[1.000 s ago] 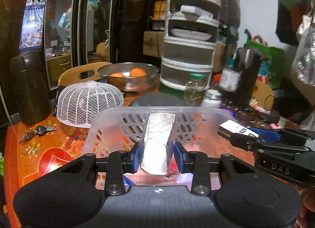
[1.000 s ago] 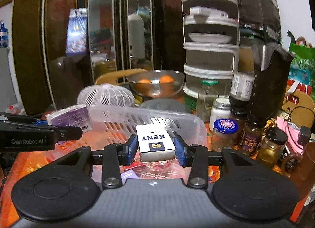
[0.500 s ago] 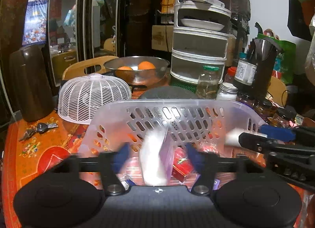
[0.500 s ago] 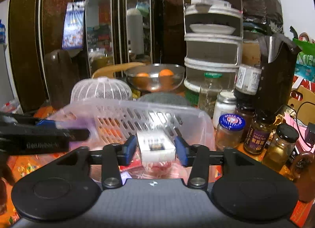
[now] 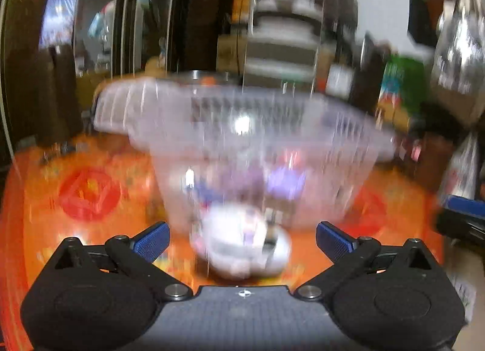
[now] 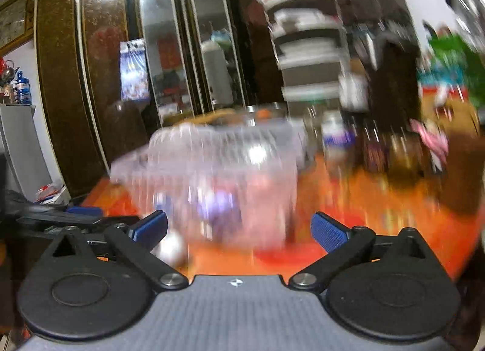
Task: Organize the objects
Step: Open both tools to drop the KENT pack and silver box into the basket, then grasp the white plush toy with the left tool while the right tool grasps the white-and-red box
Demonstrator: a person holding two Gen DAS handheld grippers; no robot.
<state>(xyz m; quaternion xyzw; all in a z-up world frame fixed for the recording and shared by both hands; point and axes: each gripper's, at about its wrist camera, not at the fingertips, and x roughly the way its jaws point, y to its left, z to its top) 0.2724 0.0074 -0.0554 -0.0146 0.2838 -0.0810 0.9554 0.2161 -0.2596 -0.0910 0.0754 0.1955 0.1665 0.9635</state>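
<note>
Both views are blurred by motion. A clear slotted plastic basket [image 5: 260, 138] stands on the orange table [image 5: 85, 199], with blurred purple and red items inside. My left gripper [image 5: 242, 237] is open and empty, low in front of the basket, with a blurred silvery rounded object [image 5: 242, 248] on the table between its fingers. My right gripper [image 6: 239, 228] is open and empty, facing the basket [image 6: 218, 175]. The silvery object [image 6: 171, 249] also shows in the right wrist view by the left finger. The left gripper [image 6: 60, 214] shows at the right wrist view's left edge.
A tiered grey rack [image 6: 306, 48], jars [image 6: 336, 142] and dark containers stand behind and right of the basket. A metal bowl with oranges [image 5: 206, 78] is behind it. A dark jug [image 5: 45, 93] is at far left. Mirrored cabinet doors [image 6: 169, 48] form the back.
Both grippers have opened and let go of the foil-wrapped pack and the KENT box. Both have dropped low and pulled back in front of the basket.
</note>
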